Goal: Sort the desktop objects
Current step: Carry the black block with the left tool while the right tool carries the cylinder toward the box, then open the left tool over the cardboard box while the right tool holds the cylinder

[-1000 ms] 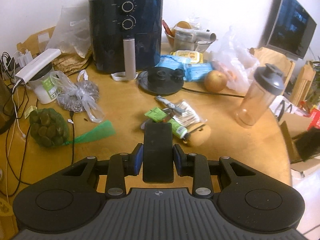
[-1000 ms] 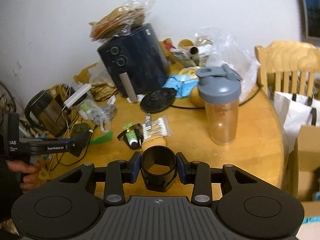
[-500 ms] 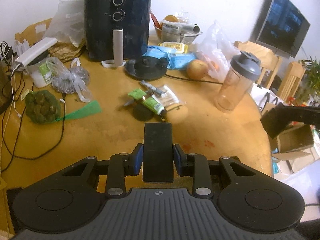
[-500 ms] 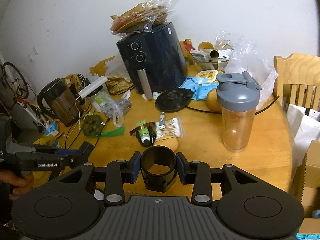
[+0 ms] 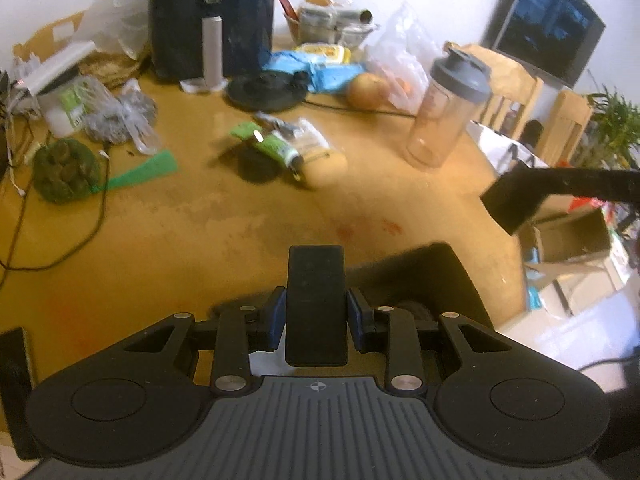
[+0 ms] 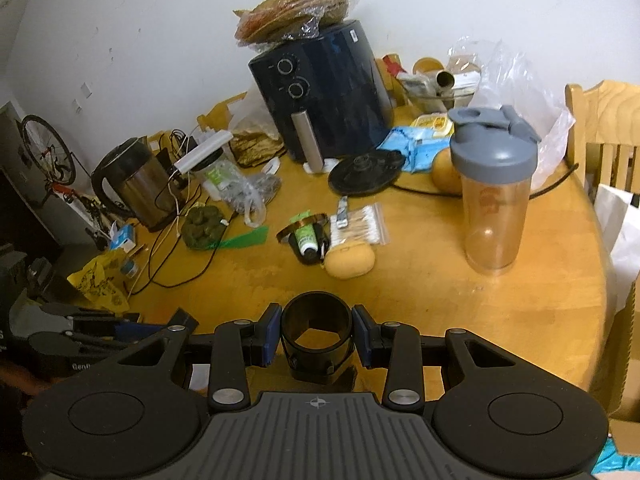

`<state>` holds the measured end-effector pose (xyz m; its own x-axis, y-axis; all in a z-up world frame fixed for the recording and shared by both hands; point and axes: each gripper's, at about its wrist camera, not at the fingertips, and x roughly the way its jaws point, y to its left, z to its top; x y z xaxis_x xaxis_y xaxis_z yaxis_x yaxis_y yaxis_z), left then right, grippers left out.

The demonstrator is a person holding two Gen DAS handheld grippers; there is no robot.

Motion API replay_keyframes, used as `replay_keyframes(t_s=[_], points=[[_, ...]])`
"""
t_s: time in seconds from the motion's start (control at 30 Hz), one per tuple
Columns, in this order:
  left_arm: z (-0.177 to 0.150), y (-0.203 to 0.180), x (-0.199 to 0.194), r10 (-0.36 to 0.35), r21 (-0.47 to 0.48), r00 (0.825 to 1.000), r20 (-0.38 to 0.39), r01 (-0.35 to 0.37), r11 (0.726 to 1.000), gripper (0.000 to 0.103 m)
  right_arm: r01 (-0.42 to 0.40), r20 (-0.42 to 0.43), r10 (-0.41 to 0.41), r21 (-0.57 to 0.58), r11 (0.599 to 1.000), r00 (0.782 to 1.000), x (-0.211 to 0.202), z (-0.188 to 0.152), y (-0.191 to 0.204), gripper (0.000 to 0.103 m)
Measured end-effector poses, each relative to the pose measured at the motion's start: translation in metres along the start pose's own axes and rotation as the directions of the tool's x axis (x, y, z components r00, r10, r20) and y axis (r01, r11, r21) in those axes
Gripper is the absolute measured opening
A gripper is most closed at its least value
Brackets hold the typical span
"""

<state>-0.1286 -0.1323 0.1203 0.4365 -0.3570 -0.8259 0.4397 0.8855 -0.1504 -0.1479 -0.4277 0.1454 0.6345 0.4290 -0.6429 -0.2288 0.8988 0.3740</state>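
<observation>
My left gripper (image 5: 316,316) is shut on a flat black slab (image 5: 316,280) that stands up between its blue pads, over the near edge of the round wooden table (image 5: 192,220). My right gripper (image 6: 316,332) is shut on a short black ring (image 6: 316,318) with a hexagonal hole, also above the table's near edge. In the middle of the table lie a green tube (image 6: 306,238), a bag of cotton swabs (image 6: 360,226) and a yellow bun-like lump (image 6: 350,260). The left gripper (image 6: 120,328) shows at the lower left of the right wrist view.
A grey-lidded shaker bottle (image 6: 494,188) stands at the right. A dark air fryer (image 6: 320,92), a black kettle base (image 6: 366,170), a steel kettle (image 6: 132,182), cables and a net bag of green lumps (image 6: 202,226) crowd the back and left. Cardboard boxes (image 5: 572,236) sit on the floor.
My left gripper has drawn back from the central clutter to the table's near edge, still holding the slab. The right gripper has tilted slightly and kept its ring.
</observation>
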Motion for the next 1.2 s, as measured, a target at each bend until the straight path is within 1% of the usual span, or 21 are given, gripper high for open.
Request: replay_keyframes(t_s=[0.17,0.3,0.4,0.67,0.9,1.07,1.13,1.2], points=[[-0.012,-0.003,0.006,-0.034,0.045,0.999,-0.036,0.035,0.998,0.032,-0.010,-0.015,0.010,0.005,1.000,1.000,0.003,-0.004,0.003,0.041],[-0.020,-0.004,0.012,-0.044,0.091,0.997,-0.069,0.051,0.995,0.032,-0.011,-0.027,0.011,0.009,1.000,1.000,0.007,-0.005,0.004,0.041],[-0.025,-0.002,0.017,-0.056,0.097,0.994,-0.097,0.065,0.993,0.032,-0.012,-0.038,0.012,0.013,1.000,0.999,0.009,-0.006,0.005,0.041],[-0.037,-0.005,0.024,-0.041,0.189,0.989,-0.142,0.068,0.980,0.032,-0.002,-0.058,0.004,0.026,1.000,0.998,0.012,-0.010,0.007,0.041],[-0.046,-0.009,0.029,-0.024,0.273,0.985,-0.172,0.071,0.959,0.032,-0.003,-0.081,0.006,0.028,1.000,0.997,0.019,-0.013,0.009,0.041],[-0.048,-0.009,0.029,-0.019,0.286,0.982,-0.187,0.073,0.955,0.032,-0.005,-0.096,0.007,0.024,1.000,0.995,0.024,-0.014,0.011,0.041],[-0.047,-0.009,0.028,-0.011,0.281,0.982,-0.191,0.066,0.958,0.032,-0.006,-0.099,0.008,0.022,1.000,0.995,0.026,-0.013,0.012,0.041],[-0.046,-0.008,0.024,-0.018,0.263,0.983,-0.182,0.066,0.962,0.033,-0.008,-0.102,0.011,0.021,1.000,0.995,0.027,-0.013,0.013,0.041]])
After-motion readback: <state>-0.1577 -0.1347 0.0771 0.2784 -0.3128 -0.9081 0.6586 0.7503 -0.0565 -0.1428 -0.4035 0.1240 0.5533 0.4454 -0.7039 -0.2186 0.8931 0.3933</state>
